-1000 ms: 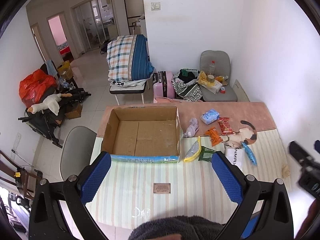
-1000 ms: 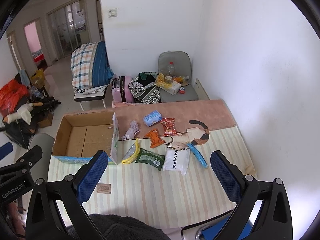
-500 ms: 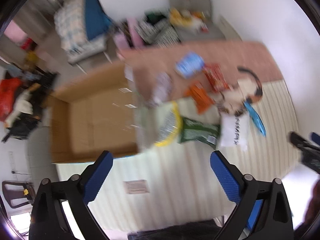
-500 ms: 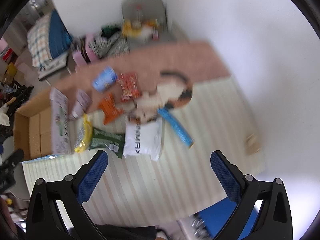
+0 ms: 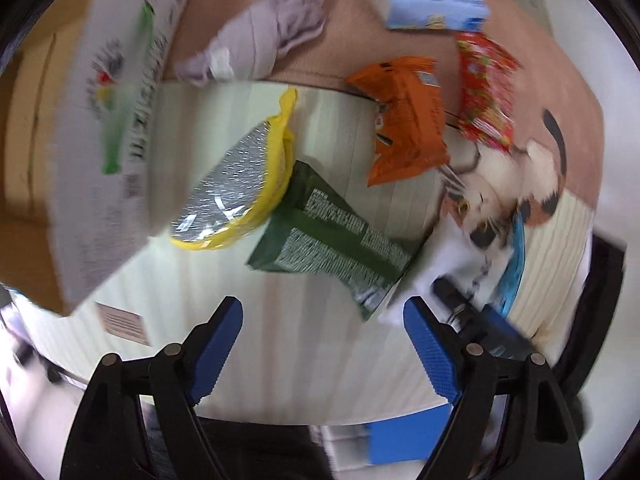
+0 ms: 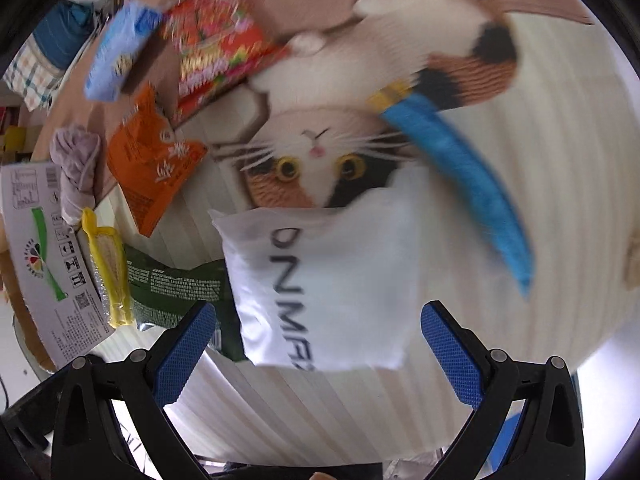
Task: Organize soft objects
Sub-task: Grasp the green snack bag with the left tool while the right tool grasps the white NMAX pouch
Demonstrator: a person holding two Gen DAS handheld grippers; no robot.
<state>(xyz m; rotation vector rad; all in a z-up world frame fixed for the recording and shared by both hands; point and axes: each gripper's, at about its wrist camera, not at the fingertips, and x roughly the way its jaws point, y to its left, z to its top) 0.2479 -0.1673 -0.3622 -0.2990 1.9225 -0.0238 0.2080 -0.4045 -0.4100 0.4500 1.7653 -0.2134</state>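
My left gripper (image 5: 322, 322) is open and empty, low over the table just short of the green packet (image 5: 332, 238) and the yellow-rimmed silver packet (image 5: 236, 188). My right gripper (image 6: 318, 326) is open and empty, its jaws either side of the near end of the white lettered pouch (image 6: 324, 284). Around them lie an orange packet (image 6: 154, 164), a red packet (image 6: 216, 52), a light blue tissue pack (image 6: 120, 50), a grey cloth bundle (image 5: 260, 38) and a long blue packet (image 6: 464, 176). The right gripper's finger shows in the left wrist view (image 5: 452, 298).
The open cardboard box (image 5: 36, 128) stands at the left, its printed flap (image 5: 116, 120) leaning toward the packets. The table carries a striped cloth with a cat picture (image 6: 320, 156). A small label (image 5: 122, 324) lies near the front left edge.
Both grippers have dropped from a high view of the room to close over the table. The packets now fill both views. Both stay open.
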